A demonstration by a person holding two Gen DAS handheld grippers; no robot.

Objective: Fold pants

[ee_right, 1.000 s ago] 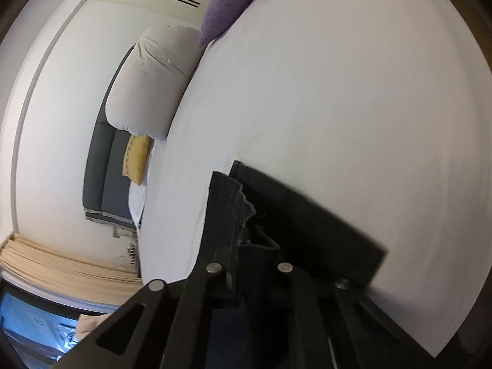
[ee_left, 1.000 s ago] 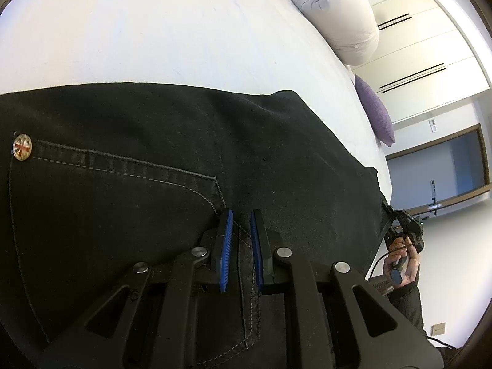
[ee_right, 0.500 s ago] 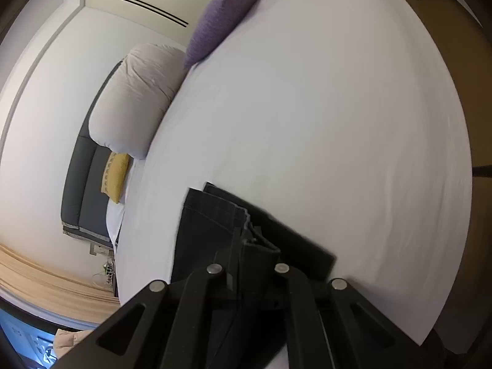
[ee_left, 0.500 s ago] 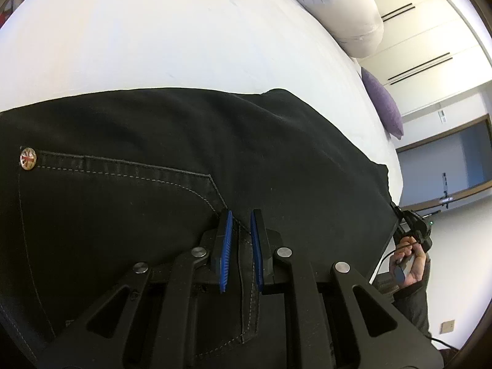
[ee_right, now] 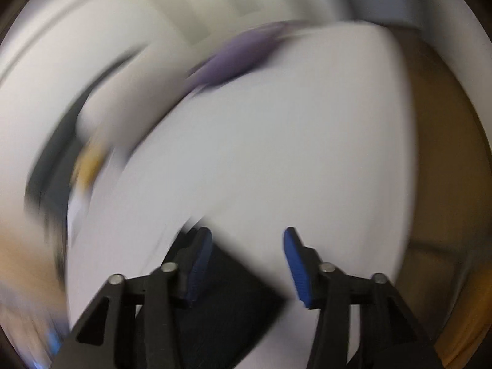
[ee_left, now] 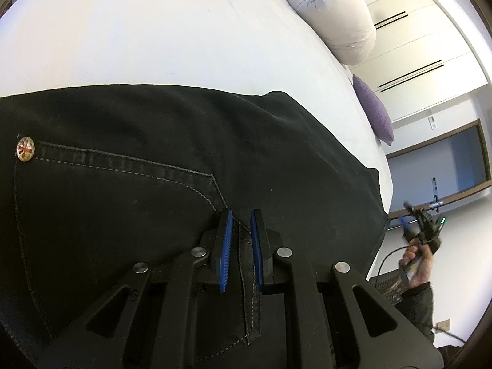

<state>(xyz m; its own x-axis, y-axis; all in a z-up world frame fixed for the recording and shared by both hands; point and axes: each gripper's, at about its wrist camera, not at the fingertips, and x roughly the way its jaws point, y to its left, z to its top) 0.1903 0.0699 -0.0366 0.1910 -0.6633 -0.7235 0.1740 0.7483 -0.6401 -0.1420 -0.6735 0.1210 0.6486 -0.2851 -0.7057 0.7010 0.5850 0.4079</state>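
Clamping the pants point(ee_left: 184, 184) seam near the pocket, left gripper point(ee_left: 240, 246) holds tight. Right gripper point(ee_right: 247, 261) jaws just opened, pads clear; hem end lies below and between them. Long axis runs between grippers.

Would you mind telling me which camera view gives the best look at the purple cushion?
The left wrist view: the purple cushion appears sharp at the white bed's far edge, near the wardrobe. In the right wrist view it is only a motion-blurred purple smear beyond the bed.
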